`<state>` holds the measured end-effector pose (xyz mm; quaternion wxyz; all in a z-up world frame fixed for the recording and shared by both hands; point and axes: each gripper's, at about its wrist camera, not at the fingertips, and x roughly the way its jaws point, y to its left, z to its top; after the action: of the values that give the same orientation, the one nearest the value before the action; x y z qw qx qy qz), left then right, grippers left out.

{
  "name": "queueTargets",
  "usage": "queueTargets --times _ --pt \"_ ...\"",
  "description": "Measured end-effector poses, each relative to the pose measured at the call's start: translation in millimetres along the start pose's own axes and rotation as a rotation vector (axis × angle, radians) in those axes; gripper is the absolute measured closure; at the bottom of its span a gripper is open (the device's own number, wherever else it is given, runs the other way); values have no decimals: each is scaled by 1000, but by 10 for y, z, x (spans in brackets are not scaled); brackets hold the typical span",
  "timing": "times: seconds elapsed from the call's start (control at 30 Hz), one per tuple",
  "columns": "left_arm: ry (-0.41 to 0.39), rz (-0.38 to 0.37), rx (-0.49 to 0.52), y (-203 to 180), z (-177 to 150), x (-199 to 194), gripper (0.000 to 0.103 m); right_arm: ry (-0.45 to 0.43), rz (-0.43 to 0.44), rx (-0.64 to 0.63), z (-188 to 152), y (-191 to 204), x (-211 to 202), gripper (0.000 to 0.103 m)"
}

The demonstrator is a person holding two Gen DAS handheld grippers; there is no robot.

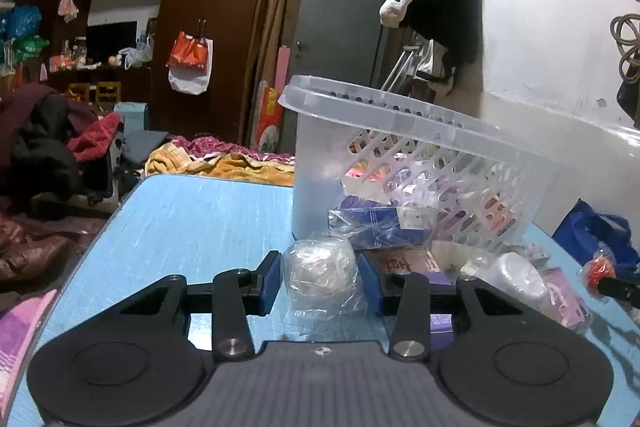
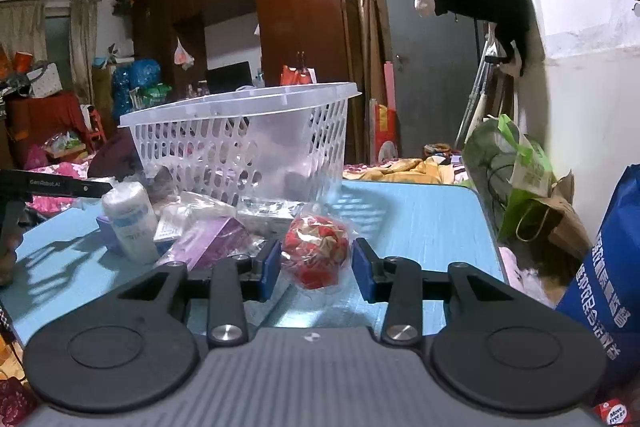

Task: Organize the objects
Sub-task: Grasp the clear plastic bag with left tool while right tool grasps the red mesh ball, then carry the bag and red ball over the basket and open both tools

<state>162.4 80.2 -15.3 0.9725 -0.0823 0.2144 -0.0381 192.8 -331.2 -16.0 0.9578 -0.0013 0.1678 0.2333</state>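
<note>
Tongs on two wrapped balls, ready to lift into the basket [image 2: 240,131].
Left tongs [image 1: 320,281] clamp the clear ball [image 1: 322,269]; right tongs [image 2: 314,265] clamp the red ball [image 2: 316,251], both on the bench [image 1: 192,219]. Lift straight, clear the rim.

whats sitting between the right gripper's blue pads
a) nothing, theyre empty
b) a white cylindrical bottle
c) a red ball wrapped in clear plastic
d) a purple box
c: in the right wrist view the red plastic-wrapped ball sits between the right gripper pads on the blue table, while the white bottle and purple box lie off to the left.
</note>
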Motion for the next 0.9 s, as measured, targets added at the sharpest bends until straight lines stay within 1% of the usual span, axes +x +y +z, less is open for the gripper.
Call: queueTargets --times 0.13,0.27,0.37,0.47,0.53,0.57,0.63,0.67,0.73,0.77,0.8,0.83,0.87,0.9 --pt "-10 -9 -9 38 1 -6 57 -6 3 -4 17 -1 18 60" --pt "-58 -37 -48 89 2 -109 57 -19 19 15 12 -30 3 60" --pt "-113 -73 -83 111 104 -280 57 -43 19 39 58 -50 -32 60" --pt "-194 -105 -73 5 333 -498 57 -117 60 54 288 21 -157 60" --pt "-243 -114 -37 -146 562 -594 57 -165 58 6 548 162 -212 60" --pt "-252 -116 -13 -253 723 -581 57 -179 53 -21 712 248 -200 60" --pt "-230 -118 10 -436 968 -426 57 -180 70 -51 1003 372 -92 60" --pt "-202 -108 18 -541 1106 -274 57 -170 72 -66 1180 438 23 60" --pt "-135 -71 39 -698 1272 16 57 -138 41 -102 1415 542 281 60" --pt "-96 -48 42 -751 1331 168 57 -103 23 -128 1521 589 451 60" --pt "-69 -33 33 -771 1370 282 56 -70 2 -150 1592 615 609 60" --pt "-64 -28 17 -781 1392 362 55 -49 -8 -151 1626 615 716 60" --pt "-68 -31 14 -786 1402 407 52 -36 1 -148 1645 607 823 59" --pt "-65 -33 8 -779 1414 451 29 -24 16 -153 1644 609 911 58"
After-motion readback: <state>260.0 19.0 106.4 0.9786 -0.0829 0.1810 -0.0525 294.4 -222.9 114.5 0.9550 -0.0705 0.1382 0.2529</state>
